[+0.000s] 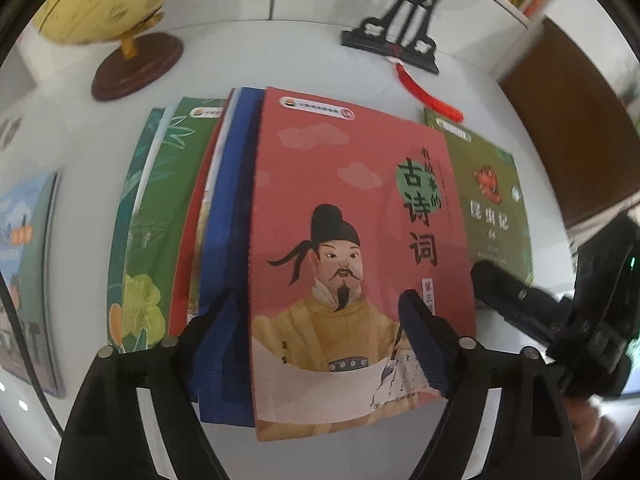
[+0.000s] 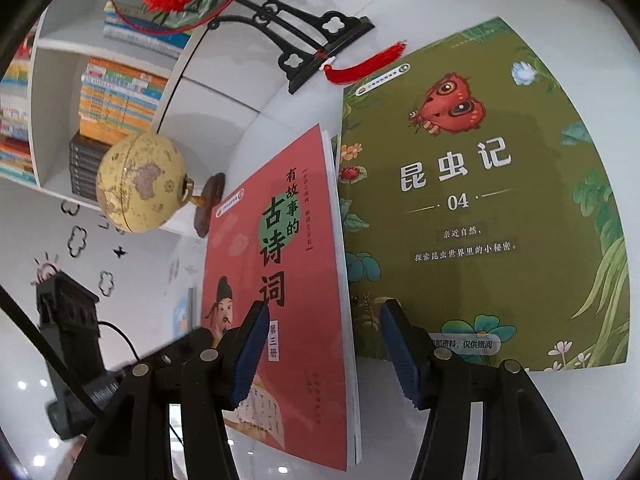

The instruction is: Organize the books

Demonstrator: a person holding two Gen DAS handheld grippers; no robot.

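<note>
A pink poetry book with a scholar on its cover lies on top of a fanned stack of books on the white table. My left gripper is open, its fingers astride the pink book's near edge. A green insect book lies flat to the right; it also shows in the left wrist view. My right gripper is open and hovers over the pink book's right edge, beside the green book. It shows in the left wrist view at the right.
A yellow globe on a brown base stands at the back left. A black stand with a red tassel stands at the back. Another book lies at far left. A bookshelf is behind.
</note>
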